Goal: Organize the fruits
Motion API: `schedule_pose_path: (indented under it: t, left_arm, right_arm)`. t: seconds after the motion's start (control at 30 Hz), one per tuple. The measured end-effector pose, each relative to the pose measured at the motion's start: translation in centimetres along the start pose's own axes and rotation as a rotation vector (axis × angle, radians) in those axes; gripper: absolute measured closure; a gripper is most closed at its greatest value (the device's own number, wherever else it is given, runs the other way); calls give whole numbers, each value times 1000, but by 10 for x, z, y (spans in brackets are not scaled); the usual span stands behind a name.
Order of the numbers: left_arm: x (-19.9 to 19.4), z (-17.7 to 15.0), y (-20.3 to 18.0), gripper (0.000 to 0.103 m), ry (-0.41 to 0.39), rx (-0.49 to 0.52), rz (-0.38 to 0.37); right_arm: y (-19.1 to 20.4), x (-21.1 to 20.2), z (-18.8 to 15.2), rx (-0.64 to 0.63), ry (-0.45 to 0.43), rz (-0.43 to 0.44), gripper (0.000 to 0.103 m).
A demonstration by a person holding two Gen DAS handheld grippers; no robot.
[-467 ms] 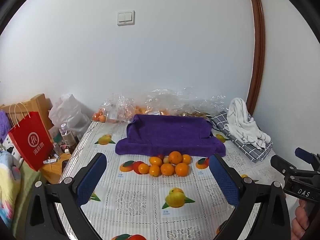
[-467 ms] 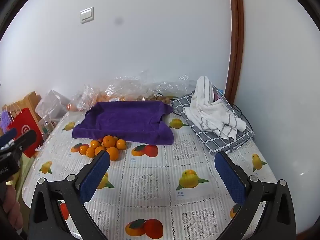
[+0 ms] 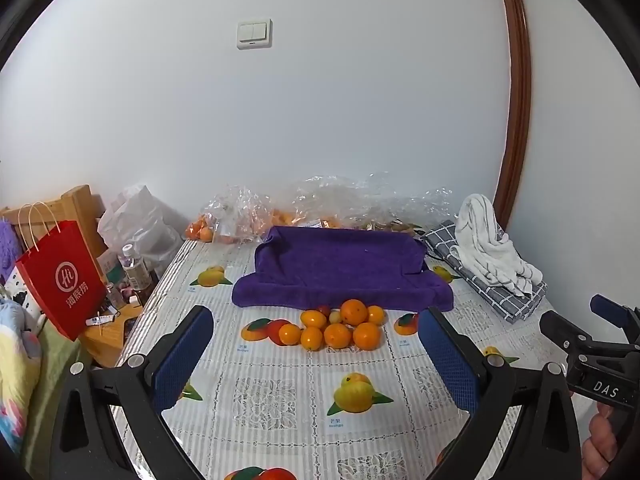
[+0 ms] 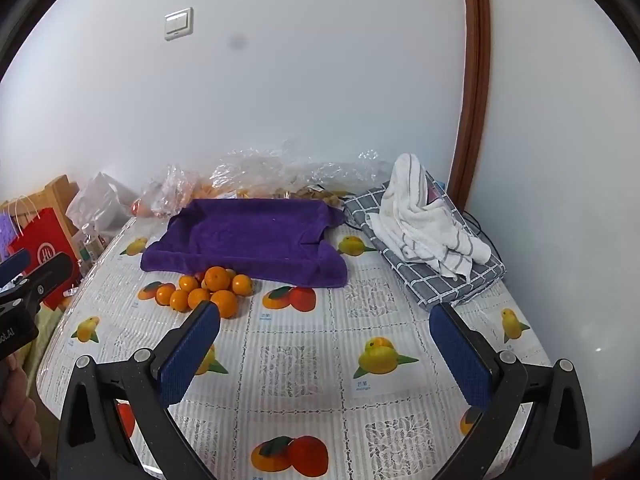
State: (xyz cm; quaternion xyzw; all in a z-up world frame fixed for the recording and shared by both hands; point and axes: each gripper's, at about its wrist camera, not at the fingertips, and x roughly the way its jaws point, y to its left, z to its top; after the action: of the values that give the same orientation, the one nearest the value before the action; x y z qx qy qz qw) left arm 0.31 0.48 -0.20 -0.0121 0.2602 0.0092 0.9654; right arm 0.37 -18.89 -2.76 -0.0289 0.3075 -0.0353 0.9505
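A heap of several small oranges [image 3: 340, 326] [image 4: 208, 288] lies on the fruit-print tablecloth [image 3: 280, 396], just in front of a purple towel-lined tray [image 3: 340, 264] [image 4: 248, 236]. My left gripper [image 3: 316, 360] hovers above the cloth, short of the heap, open with nothing between its blue pads. My right gripper [image 4: 324, 354] is held further right, also open and holding nothing. In the left wrist view the right gripper's tip [image 3: 576, 332] shows at the right edge, held by a hand.
Clear plastic bags [image 3: 280, 208] with more fruit line the wall behind the tray. A white towel [image 4: 424, 216] lies on a grey checked cloth [image 4: 448, 280] at the right. A red paper bag [image 3: 60, 276], bottles and a wooden stand crowd the left side.
Both views have shifted only slightly; the oranges and the tray have not moved, and both grippers stay wide open.
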Motion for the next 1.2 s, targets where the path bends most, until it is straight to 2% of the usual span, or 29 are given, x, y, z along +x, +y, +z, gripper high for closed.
schedule_pose_path:
  t: [1.2]
  left_arm:
    - [-5,-4,-4,0,-4,5,-12]
  right_arm:
    - [-5,-6,5,15,-6,-4,0]
